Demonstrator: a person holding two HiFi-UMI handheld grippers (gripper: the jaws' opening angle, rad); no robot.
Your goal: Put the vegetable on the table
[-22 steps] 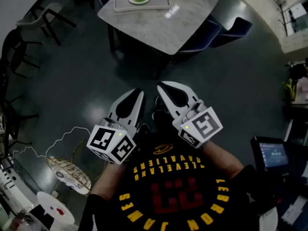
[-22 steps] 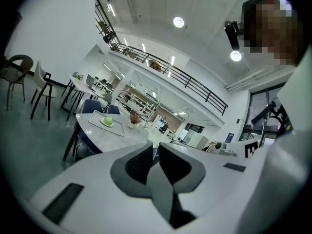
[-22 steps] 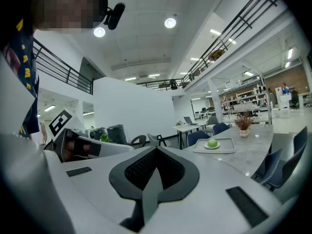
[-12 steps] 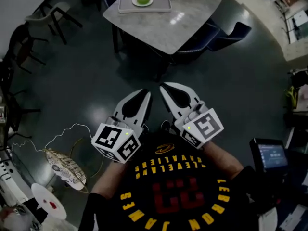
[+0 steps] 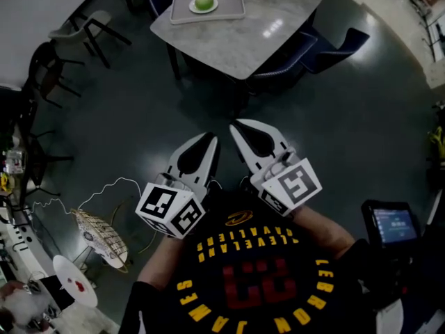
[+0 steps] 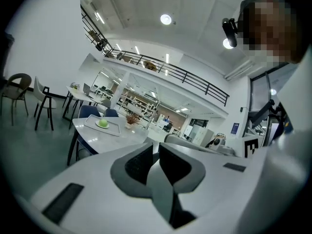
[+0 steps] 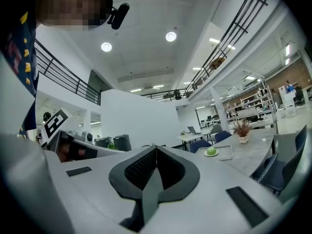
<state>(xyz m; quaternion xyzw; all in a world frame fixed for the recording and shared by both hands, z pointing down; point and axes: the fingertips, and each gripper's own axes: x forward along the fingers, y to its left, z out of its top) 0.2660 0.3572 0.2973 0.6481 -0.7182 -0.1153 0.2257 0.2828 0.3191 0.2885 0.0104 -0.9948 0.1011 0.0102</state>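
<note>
The left gripper [image 5: 208, 139] is held near the person's chest, its jaws all but together and empty. At the far side, the green vegetable [image 5: 204, 3] sits on a plate [image 5: 214, 7] in a tray [image 5: 231, 5] on the table [image 5: 243, 40]. Just right of the left gripper, the right gripper [image 5: 236, 126] is closed on nothing.

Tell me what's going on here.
A person stands back from the marble table, holding the left hand-held gripper and the right hand-held gripper close to the chest. Both have their jaws together and hold nothing. The round green vegetable sits on a small plate in a tray on that table, untouched.
</note>
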